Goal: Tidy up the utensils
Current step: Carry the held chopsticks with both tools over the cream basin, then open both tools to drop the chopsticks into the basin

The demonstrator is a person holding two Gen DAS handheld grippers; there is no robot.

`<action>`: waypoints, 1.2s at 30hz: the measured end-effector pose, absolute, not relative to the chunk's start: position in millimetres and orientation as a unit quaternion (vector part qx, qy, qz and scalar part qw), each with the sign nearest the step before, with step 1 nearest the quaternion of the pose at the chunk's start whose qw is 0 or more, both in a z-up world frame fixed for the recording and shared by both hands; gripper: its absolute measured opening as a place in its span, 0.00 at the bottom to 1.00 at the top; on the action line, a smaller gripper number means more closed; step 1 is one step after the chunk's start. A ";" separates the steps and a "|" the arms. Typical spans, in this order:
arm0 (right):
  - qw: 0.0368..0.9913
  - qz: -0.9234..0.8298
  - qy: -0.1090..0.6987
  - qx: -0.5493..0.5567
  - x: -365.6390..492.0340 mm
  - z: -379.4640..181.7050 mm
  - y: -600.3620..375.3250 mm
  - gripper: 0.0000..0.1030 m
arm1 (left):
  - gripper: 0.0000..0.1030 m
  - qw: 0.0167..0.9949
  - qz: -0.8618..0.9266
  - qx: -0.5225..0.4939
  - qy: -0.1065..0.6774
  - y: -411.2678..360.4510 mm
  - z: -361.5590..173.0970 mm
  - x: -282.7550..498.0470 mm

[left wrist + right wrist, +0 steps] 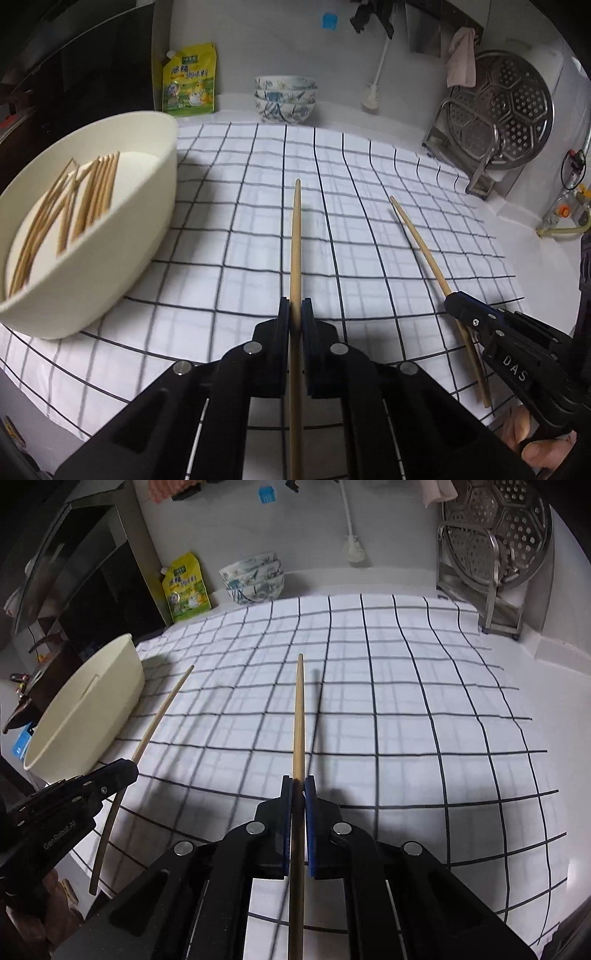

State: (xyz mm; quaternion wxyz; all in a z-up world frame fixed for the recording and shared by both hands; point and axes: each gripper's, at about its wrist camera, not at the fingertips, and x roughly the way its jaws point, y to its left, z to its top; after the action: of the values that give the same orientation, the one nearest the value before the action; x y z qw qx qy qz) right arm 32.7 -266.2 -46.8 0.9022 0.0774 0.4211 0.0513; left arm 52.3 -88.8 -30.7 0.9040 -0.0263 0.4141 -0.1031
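Observation:
My left gripper is shut on a wooden chopstick that points forward over the checked cloth. My right gripper is shut on a second wooden chopstick, also pointing ahead and raised off the cloth. Each gripper shows in the other view: the right gripper with its chopstick at the right, the left gripper with its chopstick at the left. A cream oval tub on the left holds several chopsticks.
Stacked patterned bowls and a yellow pouch stand by the back wall. A metal rack with a perforated steamer plate is at the back right. A dark appliance rises behind the tub. A hand holds the right gripper.

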 end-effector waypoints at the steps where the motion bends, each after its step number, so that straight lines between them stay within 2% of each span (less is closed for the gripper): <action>1: 0.904 0.052 0.417 0.081 32.5 -43.3 -263.0 0.06 | 0.07 0.906 -0.103 -0.027 0.409 -82.5 -24.1 51.4; 8: 0.909 0.102 0.387 0.113 45.2 -10.0 -207.1 0.06 | 0.07 0.925 -0.075 -0.053 0.369 -15.9 17.3 52.2; 17: 0.907 0.198 0.365 0.076 95.0 31.6 -84.7 0.06 | 0.07 0.943 0.028 -0.074 0.324 100.1 42.9 67.8; 23: 0.891 0.227 0.389 0.054 131.7 23.3 -17.9 0.06 | 0.07 0.935 0.044 -0.073 0.344 139.6 37.7 95.4; 30: 0.878 0.225 0.419 0.049 152.7 4.5 11.0 0.06 | 0.07 0.927 0.038 -0.072 0.366 147.2 22.7 109.8; 31: 0.877 0.224 0.421 0.048 153.1 2.5 10.5 0.06 | 0.10 0.926 0.039 -0.073 0.367 148.4 21.8 109.4; 33: 0.881 0.217 0.417 0.051 151.9 2.4 6.4 0.08 | 0.29 0.926 0.043 -0.078 0.366 151.4 21.2 106.5; 34: 0.883 0.214 0.415 0.051 150.2 3.1 4.7 0.08 | 0.47 0.928 0.049 -0.082 0.361 154.2 21.8 103.7; 35: 0.885 0.210 0.411 0.052 147.8 4.2 2.1 0.08 | 0.59 0.929 0.056 -0.084 0.355 156.5 23.1 100.4; 36: 0.887 0.207 0.409 0.052 144.8 5.2 -0.5 0.08 | 0.59 0.931 0.061 -0.086 0.350 158.4 24.8 96.6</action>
State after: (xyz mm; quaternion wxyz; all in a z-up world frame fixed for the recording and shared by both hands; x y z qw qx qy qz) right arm 144.8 -0.5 5.2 0.8874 0.0522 0.4088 0.2066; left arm 96.6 158.4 24.8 0.9309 -0.0863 0.3496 0.0614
